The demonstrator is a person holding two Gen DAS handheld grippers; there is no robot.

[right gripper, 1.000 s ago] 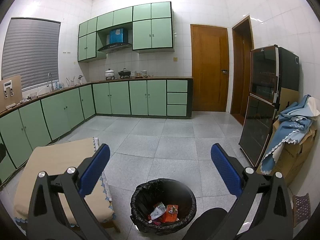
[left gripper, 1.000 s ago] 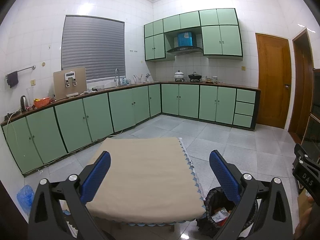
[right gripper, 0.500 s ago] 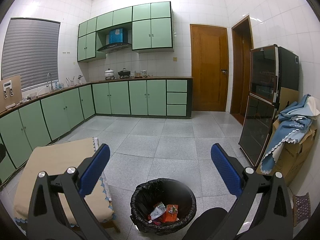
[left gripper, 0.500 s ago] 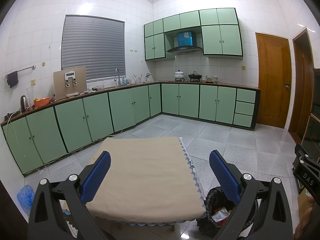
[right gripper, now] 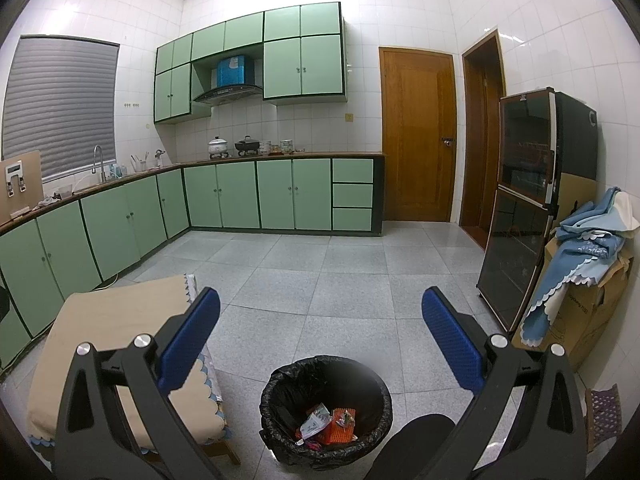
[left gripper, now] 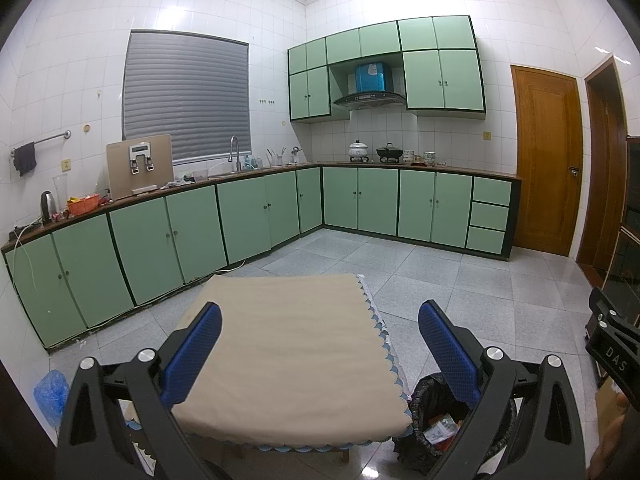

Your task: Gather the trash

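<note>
Both the left gripper point(left gripper: 320, 340) and right gripper point(right gripper: 320, 332) are spread wide and hold nothing. The trash point(right gripper: 326, 426), light crinkly wrappers, lies in the black bin point(right gripper: 276, 384) beside the table's point(right gripper: 100, 320) near corner. Pinch a wrapper's edge gently.

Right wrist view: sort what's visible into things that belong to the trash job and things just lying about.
Part of the job:
- trash bin with black liner
- wrappers lying in it
- left gripper, open, empty
- right gripper, open, empty
- cloth-covered table, top bare

Just lying about:
- blue cloth draped over cardboard box
- dark glass cabinet
- pots on the counter
</note>
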